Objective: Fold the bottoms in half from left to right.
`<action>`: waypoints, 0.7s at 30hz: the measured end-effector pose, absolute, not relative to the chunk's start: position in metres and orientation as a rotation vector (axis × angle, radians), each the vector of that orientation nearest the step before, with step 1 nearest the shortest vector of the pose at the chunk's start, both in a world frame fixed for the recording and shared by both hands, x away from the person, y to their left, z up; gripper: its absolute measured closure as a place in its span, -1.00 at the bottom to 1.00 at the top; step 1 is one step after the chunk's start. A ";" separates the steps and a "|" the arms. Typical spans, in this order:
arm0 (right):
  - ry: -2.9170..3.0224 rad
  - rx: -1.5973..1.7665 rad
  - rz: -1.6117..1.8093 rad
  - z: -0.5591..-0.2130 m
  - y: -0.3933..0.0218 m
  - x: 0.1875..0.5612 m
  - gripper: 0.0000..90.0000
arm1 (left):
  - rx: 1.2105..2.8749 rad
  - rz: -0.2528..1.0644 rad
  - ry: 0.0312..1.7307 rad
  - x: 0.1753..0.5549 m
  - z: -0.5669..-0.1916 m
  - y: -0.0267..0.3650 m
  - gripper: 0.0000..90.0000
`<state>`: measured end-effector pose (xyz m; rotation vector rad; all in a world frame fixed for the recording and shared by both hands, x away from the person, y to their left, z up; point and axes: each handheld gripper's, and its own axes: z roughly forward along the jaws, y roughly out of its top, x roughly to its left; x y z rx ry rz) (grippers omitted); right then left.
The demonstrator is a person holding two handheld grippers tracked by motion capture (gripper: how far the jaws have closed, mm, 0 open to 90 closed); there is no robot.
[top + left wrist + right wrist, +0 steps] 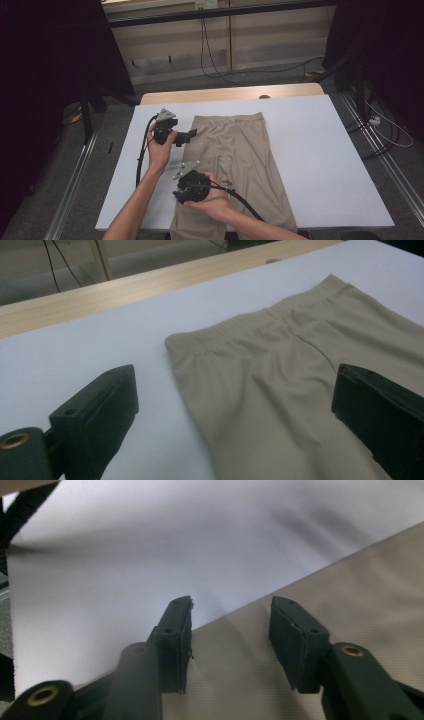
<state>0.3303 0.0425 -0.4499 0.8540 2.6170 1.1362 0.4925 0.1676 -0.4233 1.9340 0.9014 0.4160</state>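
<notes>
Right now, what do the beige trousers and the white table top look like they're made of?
The beige trousers look like soft, matte stretch knit: the waistband is finely ribbed and the cloth lies in shallow folds. The white table top looks like a smooth, matte sheet or board, possibly laminate. Its far wooden edge shows pale grain, so wood or veneer.

The high view looks forward and down over the whole tabletop (320, 150) from the near side. Each gripper view sits low and close, looking along its own jaws; all three share the beige trousers (235, 150) on the white surface.
</notes>
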 end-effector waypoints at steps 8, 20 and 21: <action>2.610 0.851 1.104 -0.455 0.055 0.322 -0.18 | 1.934 0.415 0.910 0.493 -0.426 0.167 -0.89; 2.593 0.867 1.040 -0.453 0.049 0.321 0.57 | 1.913 0.382 0.966 0.501 -0.432 0.172 -0.84; 2.593 0.867 1.040 -0.453 0.049 0.321 0.57 | 1.913 0.382 0.966 0.501 -0.432 0.172 -0.84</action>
